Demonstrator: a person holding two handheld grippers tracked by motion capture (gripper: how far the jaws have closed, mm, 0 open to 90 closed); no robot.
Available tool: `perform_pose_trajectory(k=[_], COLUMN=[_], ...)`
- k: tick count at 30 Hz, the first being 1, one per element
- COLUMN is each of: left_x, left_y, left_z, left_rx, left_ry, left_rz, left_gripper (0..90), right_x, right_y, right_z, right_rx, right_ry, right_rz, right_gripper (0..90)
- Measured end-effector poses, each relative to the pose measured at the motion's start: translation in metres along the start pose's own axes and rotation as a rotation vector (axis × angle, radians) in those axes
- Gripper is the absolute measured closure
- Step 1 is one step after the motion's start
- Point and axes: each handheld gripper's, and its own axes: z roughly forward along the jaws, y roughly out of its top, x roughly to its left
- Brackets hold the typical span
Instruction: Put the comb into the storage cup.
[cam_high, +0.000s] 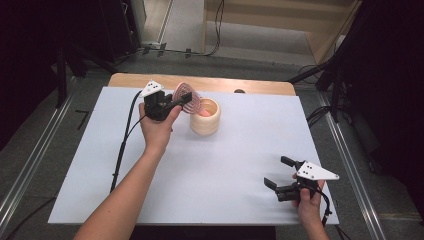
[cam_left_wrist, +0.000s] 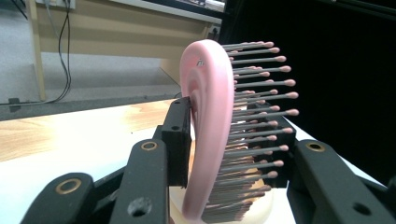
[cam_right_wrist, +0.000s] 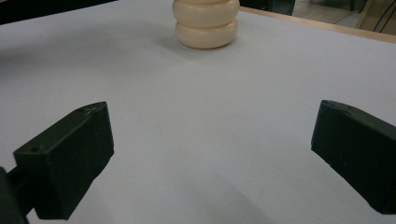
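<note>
Faintly, unreadable embossed marks sit on the pink hairbrush (cam_left_wrist: 210, 126) rim.

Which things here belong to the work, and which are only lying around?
In the job:
- left gripper, jaws around the pink brush
- cream ribbed holder

Not in use:
- right gripper, jaws open
- floor cables
</note>
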Motion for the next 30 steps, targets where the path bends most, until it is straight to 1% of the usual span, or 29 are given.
perform_pose_trajectory(k=[3, 5, 11, 15, 16, 17, 19, 21, 22, 23, 24, 27, 29, 30], left_x=[0.001, 0.000, -0.001, -0.003, -0.004, -0.004, -0.006, -0.006, -0.005, -0.004, -0.004, 0.001, 0.003, 0.004], left_y=[0.000, 0.000, -0.001, -0.001, -0.001, -0.002, -0.003, -0.005, -0.006, -0.007, -0.008, -0.012, -0.013, -0.013], left_z=[-0.001, -0.001, 0.000, 0.002, 0.002, 0.003, 0.005, 0.007, 0.008, 0.009, 0.010, 0.009, 0.008, 0.007], left_rx=[0.000, 0.006, 0.014, 0.012, 0.013, 0.014, 0.018, 0.026, 0.035, 0.045, 0.050, 0.057, 0.056, 0.060], left_ry=[-0.007, -0.008, -0.007, 0.007, 0.001, -0.002, -0.003, -0.008, -0.006, 0.003, 0.015, 0.030, 0.021, 0.021], left_rz=[-0.004, 0.004, -0.006, 0.005, 0.006, 0.010, 0.018, 0.012, 0.005, 0.005, -0.004, -0.021, -0.028, -0.024], left_gripper=[54.4, 54.0, 48.8, 52.8, 55.7, 62.7, 62.6, 62.5, 61.6, 57.8, 53.8, 49.0, 47.2, 44.9], right_x=[0.000, 0.000, 0.000, 0.000, 0.000, 0.000, 0.000, 0.001, 0.001, 0.001, 0.001, 0.001, 0.001, 0.001], right_y=[0.000, 0.000, 0.000, 0.000, 0.000, 0.000, 0.000, 0.000, 0.000, 0.000, 0.000, 0.000, 0.000, 0.000], right_z=[0.000, 0.001, 0.002, 0.002, 0.002, 0.002, 0.002, 0.002, 0.002, 0.002, 0.002, 0.002, 0.003, 0.003], right_rx=[0.002, 0.006, 0.008, 0.010, 0.010, 0.009, 0.009, 0.011, 0.012, 0.012, 0.013, 0.014, 0.014, 0.016], right_ry=[-0.001, 0.000, -0.002, -0.002, -0.002, -0.002, -0.002, -0.002, -0.002, -0.002, -0.002, -0.002, -0.002, -0.002], right_rz=[-0.002, -0.002, -0.007, -0.010, -0.010, -0.010, -0.010, -0.009, -0.009, -0.009, -0.010, -0.009, -0.011, -0.012], right_gripper=[0.0, 0.0, 0.0, 0.0, 0.0, 0.0, 0.0, 0.0, 0.0, 0.0, 0.0, 0.0, 0.0, 0.0])
